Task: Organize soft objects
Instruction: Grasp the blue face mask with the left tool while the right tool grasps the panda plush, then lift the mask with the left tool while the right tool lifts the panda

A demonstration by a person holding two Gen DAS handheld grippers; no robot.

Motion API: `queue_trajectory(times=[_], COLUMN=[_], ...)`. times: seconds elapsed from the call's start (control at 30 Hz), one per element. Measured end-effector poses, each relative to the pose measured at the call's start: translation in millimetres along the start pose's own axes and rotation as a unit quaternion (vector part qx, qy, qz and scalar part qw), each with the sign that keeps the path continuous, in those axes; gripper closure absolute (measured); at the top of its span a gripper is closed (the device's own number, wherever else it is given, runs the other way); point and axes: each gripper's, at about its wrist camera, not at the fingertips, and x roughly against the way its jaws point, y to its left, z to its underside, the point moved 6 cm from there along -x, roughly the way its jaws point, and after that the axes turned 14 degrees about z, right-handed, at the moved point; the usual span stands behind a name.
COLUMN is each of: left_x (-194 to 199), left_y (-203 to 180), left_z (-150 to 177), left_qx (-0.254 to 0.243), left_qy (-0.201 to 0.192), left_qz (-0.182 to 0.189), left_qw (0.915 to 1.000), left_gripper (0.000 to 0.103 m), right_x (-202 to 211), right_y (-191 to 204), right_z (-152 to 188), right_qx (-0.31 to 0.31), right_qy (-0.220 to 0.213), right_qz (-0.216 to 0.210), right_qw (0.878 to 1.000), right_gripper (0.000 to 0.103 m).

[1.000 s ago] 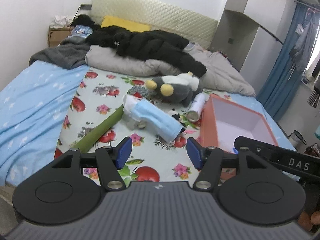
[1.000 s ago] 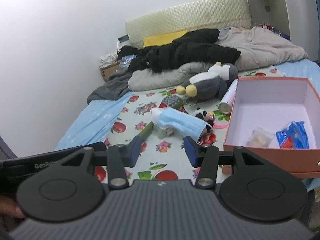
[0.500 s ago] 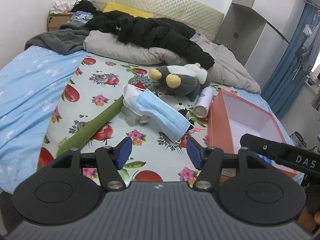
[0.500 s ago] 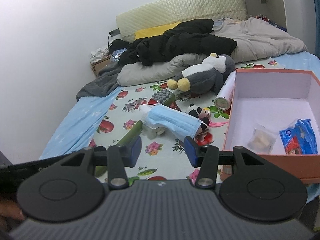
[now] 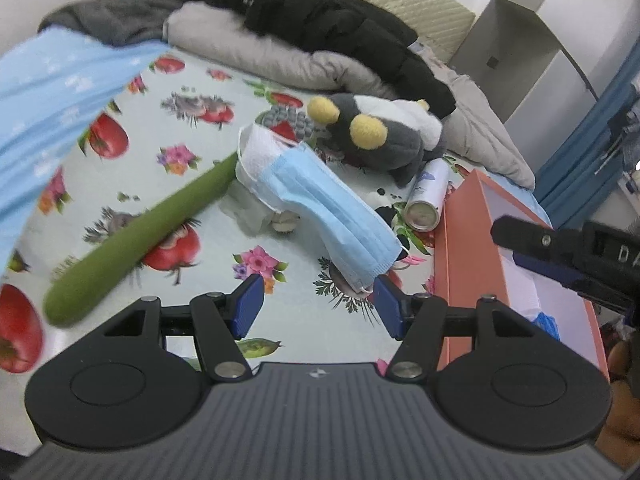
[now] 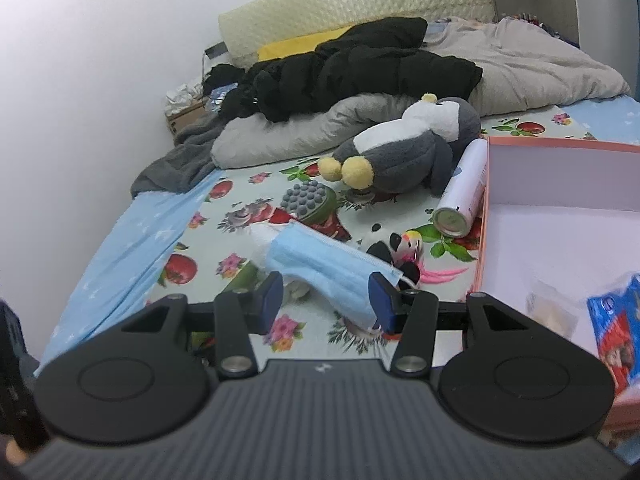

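A blue face mask [image 5: 320, 196] [image 6: 328, 264] lies draped over a white lump on the fruit-print sheet. A grey and white penguin plush [image 5: 380, 136] [image 6: 404, 152] lies behind it. A long green soft roll [image 5: 136, 240] runs out to the left of the mask. A small panda toy [image 6: 400, 252] sits by the mask's right end. My left gripper [image 5: 318, 300] is open just short of the mask's near corner, with nothing between its fingers. My right gripper [image 6: 326, 298] is open too, with the mask just beyond its fingertips.
An orange box [image 5: 456, 240] [image 6: 560, 148] with a white inside stands at the right and holds a blue packet [image 6: 616, 328]. A spray can [image 5: 426, 196] lies against it. A nubbed brush [image 6: 306, 200], black jacket [image 6: 360, 68] and grey quilt [image 5: 256, 48] lie behind.
Both grippers have come forward and down toward the mask, which now fills more of each view. Their jaws stand as wide as before. Nothing on the bed has moved.
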Motion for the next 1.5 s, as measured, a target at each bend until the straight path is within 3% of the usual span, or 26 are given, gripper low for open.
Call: queue_trajectory(times=[0.4,0.6,0.8,0.93,1.07,1.17,1.5], left_x=[-87,-123,-147,-158,-164,-161,-112], left_y=[23,32,33,32,30,26,5], left_z=[-10,-14,-22,-26,-28,-30,-35], left_qx=[0.055,0.08,0.095,0.096,0.092,0.075,0.028], left_qy=[0.027,0.039,0.039,0.039,0.038,0.03,0.013], left_qz=[0.049,0.072,0.098,0.103,0.104,0.104,0.11], left_qw=[0.9969,0.9934,0.9899,0.9893,0.9896,0.9912,0.9935], left_gripper=[0.037,0.037,0.04,0.057,0.084,0.093,0.096], right_x=[-108,-151,-183,-200,-208,-206,-167], right_y=[-5,-11,-17,-18,-19,-18,-11], right_z=[-32,-33,-26,-21,-16,-19,-29], right_qx=[-0.019,-0.031,-0.044,-0.05,-0.056,-0.05,-0.03], right_qy=[0.072,0.108,0.15,0.173,0.193,0.187,0.148], right_qz=[0.025,0.039,0.039,0.033,0.021,0.02,0.017], right_qw=[0.997,0.993,0.987,0.983,0.979,0.981,0.988], right_gripper=[0.052,0.053,0.06,0.064,0.07,0.075,0.077])
